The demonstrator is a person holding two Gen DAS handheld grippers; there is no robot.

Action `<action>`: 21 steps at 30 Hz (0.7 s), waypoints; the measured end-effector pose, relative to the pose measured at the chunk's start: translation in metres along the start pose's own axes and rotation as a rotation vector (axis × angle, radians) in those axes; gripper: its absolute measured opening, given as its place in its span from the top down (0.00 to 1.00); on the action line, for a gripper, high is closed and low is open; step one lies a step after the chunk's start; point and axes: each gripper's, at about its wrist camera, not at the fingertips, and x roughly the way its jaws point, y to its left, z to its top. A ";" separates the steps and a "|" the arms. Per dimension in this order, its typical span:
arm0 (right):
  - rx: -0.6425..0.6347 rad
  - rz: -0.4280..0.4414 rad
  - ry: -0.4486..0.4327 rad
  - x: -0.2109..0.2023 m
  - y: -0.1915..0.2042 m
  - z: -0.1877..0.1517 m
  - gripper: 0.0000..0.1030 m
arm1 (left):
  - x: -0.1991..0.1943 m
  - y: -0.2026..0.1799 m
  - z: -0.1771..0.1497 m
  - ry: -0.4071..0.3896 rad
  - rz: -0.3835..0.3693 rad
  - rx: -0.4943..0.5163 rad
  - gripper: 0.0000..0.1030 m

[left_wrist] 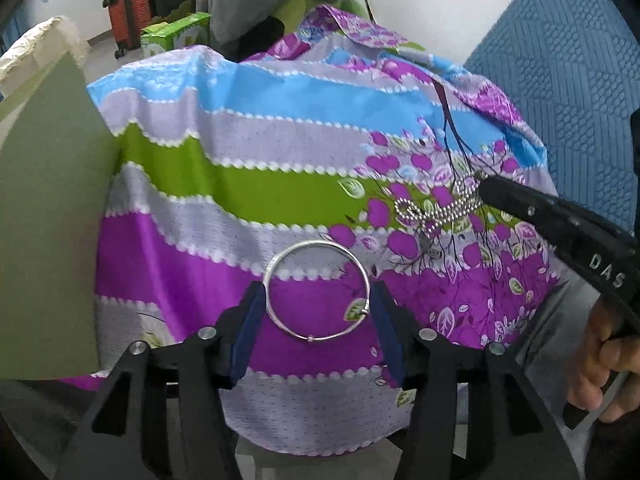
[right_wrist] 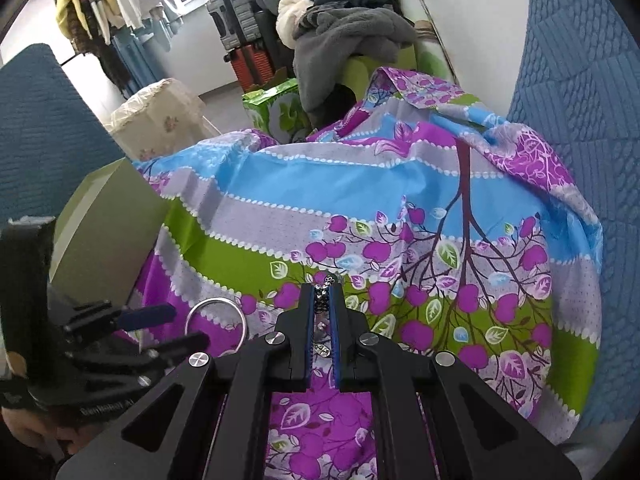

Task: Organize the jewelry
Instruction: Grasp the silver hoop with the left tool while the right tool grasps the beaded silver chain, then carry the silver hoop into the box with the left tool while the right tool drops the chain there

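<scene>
A thin silver bangle (left_wrist: pixel 316 243) lies flat on the striped floral cloth (left_wrist: pixel 240 184). My left gripper (left_wrist: pixel 318 292) stands open around it, one blue pad (left_wrist: pixel 250 332) on each side of the ring, and the pads do not press it. In the right wrist view the bangle (right_wrist: pixel 216 301) lies at the left gripper's (right_wrist: pixel 180 328) tips. My right gripper (right_wrist: pixel 325 292) is shut on a silver beaded chain (right_wrist: pixel 322 300). From the left wrist view that chain (left_wrist: pixel 436 206) trails from the right gripper (left_wrist: pixel 486 190) down onto the cloth.
A pale green box (left_wrist: pixel 48 200) stands against the cloth's left edge. A blue quilted cushion (left_wrist: pixel 560 80) rises on the right. Piled clothes (right_wrist: pixel 344 32) and suitcases (right_wrist: pixel 248 60) sit behind. A person's hand (left_wrist: pixel 600 360) holds the right gripper's handle.
</scene>
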 end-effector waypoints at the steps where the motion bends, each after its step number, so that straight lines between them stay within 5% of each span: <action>1: 0.003 0.001 0.000 0.000 -0.002 -0.001 0.95 | 0.002 -0.002 0.000 0.000 0.006 0.008 0.47; 15: 0.029 0.000 0.009 -0.002 -0.013 -0.004 0.95 | 0.025 -0.025 -0.006 0.020 0.194 0.119 0.34; 21: 0.027 0.002 0.016 0.000 -0.010 -0.004 0.95 | 0.023 -0.022 -0.005 0.007 0.169 0.106 0.34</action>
